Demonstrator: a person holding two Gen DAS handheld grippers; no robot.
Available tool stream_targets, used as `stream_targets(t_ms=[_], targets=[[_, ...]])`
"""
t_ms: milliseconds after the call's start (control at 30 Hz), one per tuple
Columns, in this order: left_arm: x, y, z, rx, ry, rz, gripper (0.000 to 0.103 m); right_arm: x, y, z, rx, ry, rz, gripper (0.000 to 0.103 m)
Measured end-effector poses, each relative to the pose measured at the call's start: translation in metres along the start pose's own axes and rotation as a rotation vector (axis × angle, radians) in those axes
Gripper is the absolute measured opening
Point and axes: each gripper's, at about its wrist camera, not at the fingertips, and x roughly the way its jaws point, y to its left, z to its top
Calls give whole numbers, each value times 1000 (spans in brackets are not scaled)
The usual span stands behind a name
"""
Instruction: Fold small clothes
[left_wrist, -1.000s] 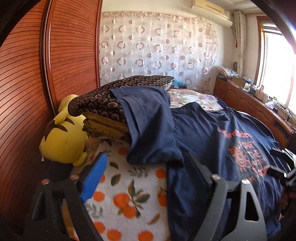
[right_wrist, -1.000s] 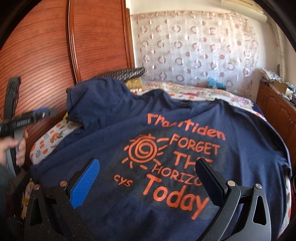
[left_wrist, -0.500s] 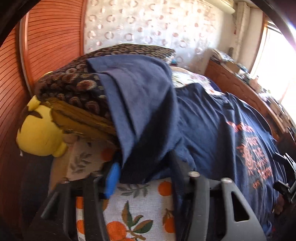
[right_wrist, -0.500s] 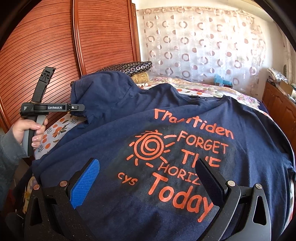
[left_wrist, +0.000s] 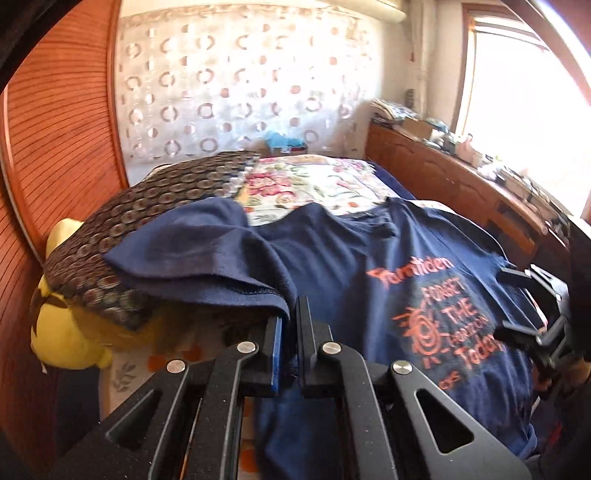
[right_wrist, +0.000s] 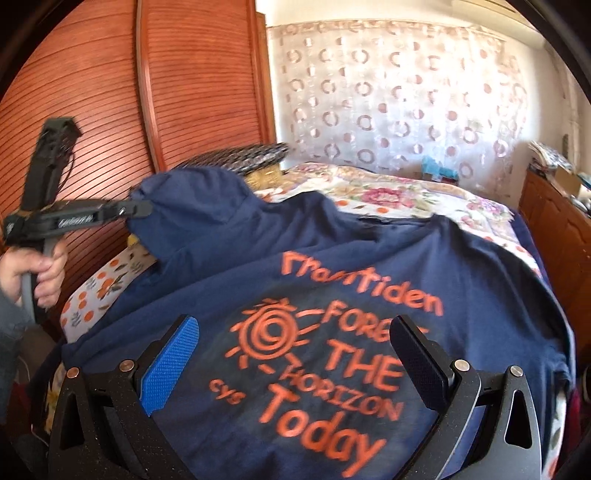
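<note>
Now the T-shirt (left_wrist: 362, 295) sleeve (left_wrist: 207, 266) is clamped by the closed left tool (left_wrist: 290, 325) near the bed's (left_wrist: 314, 184) left edge, so folding can start, while the right tool (right_wrist: 295, 354) is held wide.

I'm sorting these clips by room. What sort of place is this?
Most likely a bedroom: a bed with a floral cover, a patterned pillow, a wooden wardrobe.

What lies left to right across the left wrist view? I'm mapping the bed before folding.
Yellow plush toy → patterned pillow → shirt sleeve pinched in the left gripper → orange print on the navy shirt → right gripper.
</note>
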Motion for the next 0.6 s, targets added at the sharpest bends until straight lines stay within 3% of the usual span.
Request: stream_targets(t_ms=[67, 133, 200, 267, 300, 367, 433, 600], targets=[[0, -6, 1, 8, 8, -31, 8, -3, -6, -1, 13, -4, -14, 103], [-1, -10, -1, 2, 23, -72, 19, -6, -8, -2, 19, -5, -26, 103], [-7, -16, -4, 8, 8, -83, 42, -7, -9, -3, 18, -4, -34, 103], [-12, -21, -7, 21, -6, -82, 57, -7, -5, -2, 15, -3, -39, 103], [-15, -21, -9, 19, -6, -72, 71, -7, -4, -1, 15, -3, -40, 103], [-21, -19, -14, 6, -12, -65, 80, -6, -1, 1, 12, -6, -40, 103], [-27, -13, -22, -7, -7, -63, 81, -6, 3, 4, 8, -12, -34, 103], [-26, 5, -45, -14, 24, 23, 81, 3, 9, 14, -23, -9, 5, 103]])
